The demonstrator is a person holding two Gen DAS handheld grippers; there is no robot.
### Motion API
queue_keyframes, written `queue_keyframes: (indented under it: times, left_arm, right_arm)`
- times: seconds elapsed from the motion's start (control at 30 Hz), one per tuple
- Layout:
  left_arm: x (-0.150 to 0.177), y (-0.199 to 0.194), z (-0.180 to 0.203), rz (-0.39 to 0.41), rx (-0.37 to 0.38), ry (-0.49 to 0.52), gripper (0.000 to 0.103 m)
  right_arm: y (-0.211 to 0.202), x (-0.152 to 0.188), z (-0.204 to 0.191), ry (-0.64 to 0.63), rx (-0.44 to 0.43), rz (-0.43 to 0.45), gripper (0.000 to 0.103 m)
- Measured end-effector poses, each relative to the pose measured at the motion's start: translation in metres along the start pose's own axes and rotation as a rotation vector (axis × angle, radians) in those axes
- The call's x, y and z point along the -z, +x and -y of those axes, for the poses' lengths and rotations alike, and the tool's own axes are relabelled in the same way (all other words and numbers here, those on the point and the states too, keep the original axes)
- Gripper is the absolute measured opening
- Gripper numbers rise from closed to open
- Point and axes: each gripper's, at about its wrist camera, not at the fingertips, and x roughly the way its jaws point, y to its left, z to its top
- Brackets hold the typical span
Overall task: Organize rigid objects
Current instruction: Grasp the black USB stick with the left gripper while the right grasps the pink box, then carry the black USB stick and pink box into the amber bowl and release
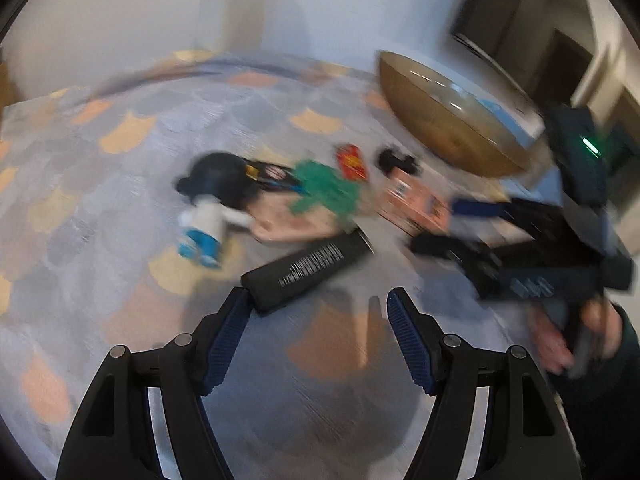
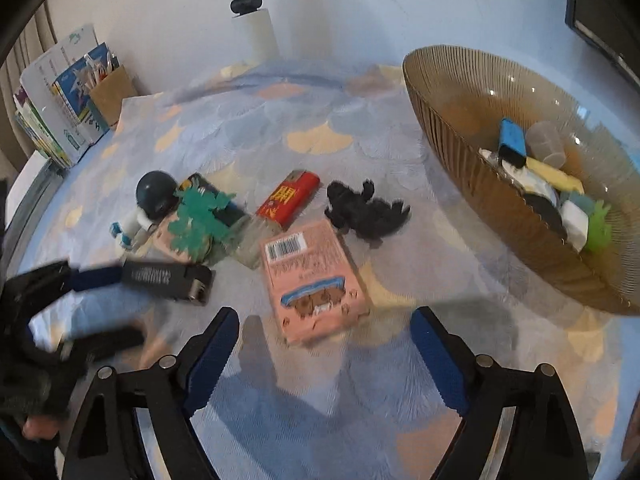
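A black stapler-like bar [image 1: 306,269] [image 2: 168,278] lies on the patterned cloth, its near end touching my open left gripper's [image 1: 318,306] left finger; the view is blurred. My right gripper [image 2: 326,330] is open and empty, just in front of a pink box [image 2: 314,280] [image 1: 414,204]. Behind lie a red box [image 2: 290,198] [image 1: 352,162], a black fuzzy toy [image 2: 366,208] [image 1: 396,160], a green cut-out [image 2: 200,216] [image 1: 326,192] and a helmeted figurine [image 2: 150,202] [image 1: 212,204].
A large ribbed amber bowl [image 2: 452,140] [image 1: 440,128] at the right holds several small items. Books and a brown paper holder [image 2: 68,100] stand at the far left by the wall. A white post [image 2: 254,12] rises behind the table.
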Motion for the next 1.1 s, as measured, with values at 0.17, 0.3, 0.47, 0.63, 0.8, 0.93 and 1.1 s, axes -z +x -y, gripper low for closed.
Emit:
queue_keyframes:
  times: [0.17,0.3,0.47,0.63,0.8,0.93,1.1]
  left_arm:
    - [0.01,-0.005,0.014,-0.038,0.11,0.043,0.068]
    - [-0.001,-0.005,0.005,0.0,0.018,-0.003,0.068]
    - [-0.014,0.011,0.014,-0.01,-0.02,0.021,0.065]
    - [-0.016,0.022,0.035,-0.01,-0.102,0.08,0.023]
    - [0.001,0.007,0.04,0.021,-0.151,0.023,0.021]
    - [0.029,-0.02,0.038,0.078,-0.207,-0.074,0.021]
    - [0.054,-0.026,0.033,0.129,-0.262,-0.237,0.022]
  right_arm:
    - [0.002,-0.003,-0.008,-0.05,0.005,0.021,0.063]
    - [0.001,-0.002,-0.005,-0.052,0.011,0.033,0.055]
    - [0.0,-0.001,0.0,-0.028,-0.01,0.046,0.051]
    - [-0.009,0.008,-0.003,-0.046,-0.046,0.044,0.043]
    - [-0.03,0.034,-0.005,-0.055,-0.062,0.03,0.043]
    - [-0.051,0.064,-0.009,-0.097,-0.071,0.011,0.043]
    - [-0.06,0.092,-0.014,-0.103,-0.047,-0.004,0.043]
